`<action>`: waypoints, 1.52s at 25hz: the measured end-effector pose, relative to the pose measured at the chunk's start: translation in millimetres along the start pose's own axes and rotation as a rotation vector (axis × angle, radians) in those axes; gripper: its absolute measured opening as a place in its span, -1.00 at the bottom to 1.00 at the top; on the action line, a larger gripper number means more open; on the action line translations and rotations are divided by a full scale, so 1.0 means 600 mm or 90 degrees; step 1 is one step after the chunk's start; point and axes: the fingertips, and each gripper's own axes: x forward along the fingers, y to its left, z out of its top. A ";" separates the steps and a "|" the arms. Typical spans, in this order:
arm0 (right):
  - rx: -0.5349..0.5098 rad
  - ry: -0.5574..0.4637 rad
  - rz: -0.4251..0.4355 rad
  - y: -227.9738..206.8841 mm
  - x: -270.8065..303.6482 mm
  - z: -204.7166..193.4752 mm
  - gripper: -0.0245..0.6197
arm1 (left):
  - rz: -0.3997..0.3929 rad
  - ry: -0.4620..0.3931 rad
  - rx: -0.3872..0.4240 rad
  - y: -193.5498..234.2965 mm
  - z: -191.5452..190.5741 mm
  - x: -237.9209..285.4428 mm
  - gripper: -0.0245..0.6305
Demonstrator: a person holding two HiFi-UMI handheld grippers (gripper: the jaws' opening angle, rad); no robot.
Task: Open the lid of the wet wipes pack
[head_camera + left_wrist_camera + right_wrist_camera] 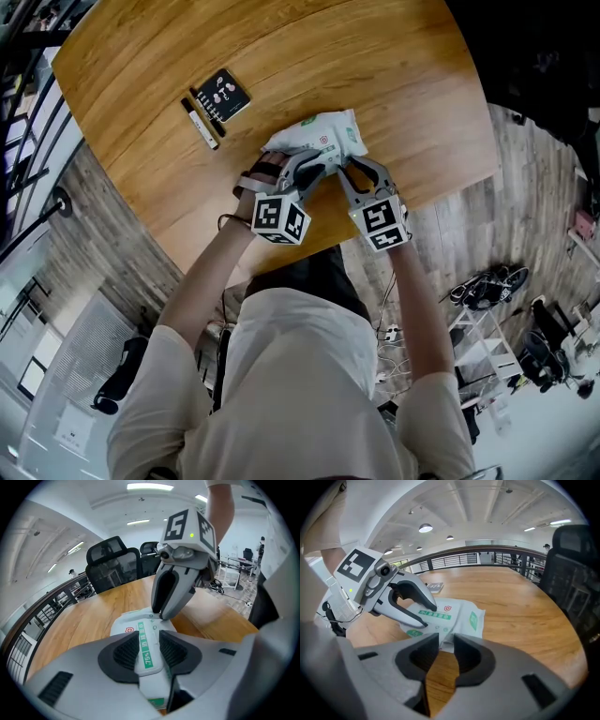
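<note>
The wet wipes pack (321, 137) is white with green print and lies on the wooden table (394, 66), near its front edge. My left gripper (307, 174) is shut on the pack's near end; in the left gripper view the pack (149, 652) sits pinched between the dark pads. My right gripper (349, 172) comes in from the right. Its fingertips (161, 615) stand close together on the pack's top face by the small round marks. In the right gripper view the pack's near edge (446, 644) lies between the narrow jaws, and the left gripper (429, 616) holds the pack (454, 613) beyond them.
A black card (222, 94) and a black-and-white pen-like stick (201, 123) lie at the table's far left. Black office chairs (112, 566) stand behind the table, and a railing runs along the room's edge. The person's body is close against the table's front edge.
</note>
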 end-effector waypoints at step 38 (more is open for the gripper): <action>-0.012 0.004 0.012 -0.003 0.012 -0.006 -0.65 | 0.097 -0.070 -0.144 0.099 0.035 -0.064 -0.89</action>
